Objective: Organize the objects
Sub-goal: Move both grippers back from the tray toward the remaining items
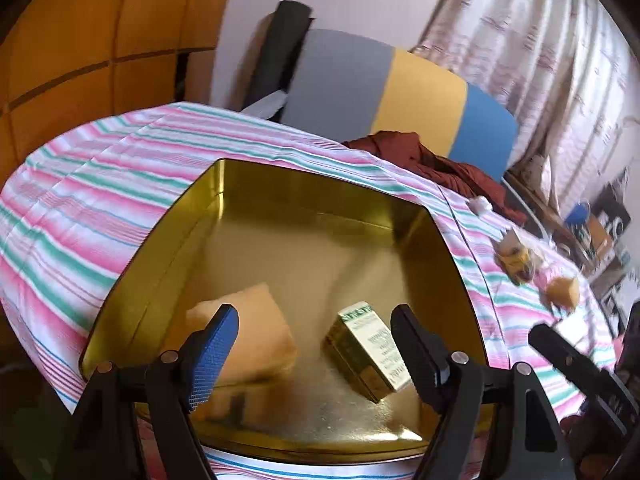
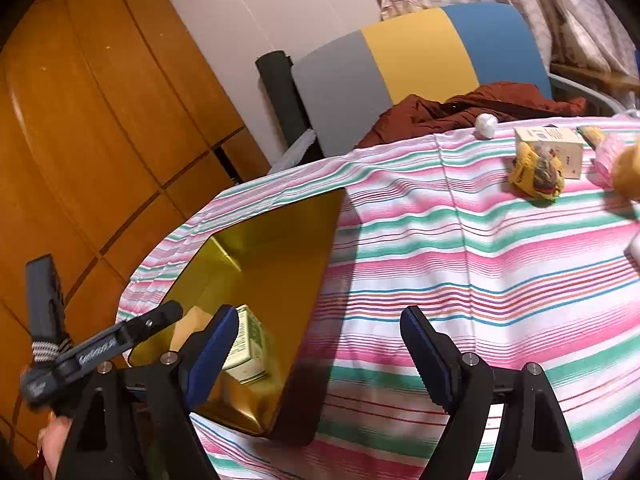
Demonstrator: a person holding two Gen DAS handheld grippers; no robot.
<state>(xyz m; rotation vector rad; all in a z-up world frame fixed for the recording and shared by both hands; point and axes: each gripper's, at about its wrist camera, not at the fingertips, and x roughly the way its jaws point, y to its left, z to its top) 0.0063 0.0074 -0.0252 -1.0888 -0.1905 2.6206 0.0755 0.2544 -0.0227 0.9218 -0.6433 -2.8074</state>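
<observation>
A gold tin box (image 1: 280, 184) sits open on the striped tablecloth (image 1: 100, 184). Inside lie a peach sponge-like block (image 1: 252, 332) and a small green-and-white carton (image 1: 368, 350). My left gripper (image 1: 316, 344) is open and empty, hovering just above the tin's near side. In the right wrist view the tin (image 2: 316, 264) is at lower left with the carton (image 2: 248, 348) inside. My right gripper (image 2: 320, 344) is open and empty above the cloth, right of the tin. The left gripper (image 2: 120, 340) shows at the left edge.
Loose items lie on the cloth at far right: a yellow packet (image 2: 536, 172), a white box (image 2: 556, 148), a white ball (image 2: 486, 125), a pink item (image 2: 608, 156) and an orange object (image 2: 628, 172). A maroon cloth (image 2: 460, 112) and a chair back (image 2: 420, 52) stand behind.
</observation>
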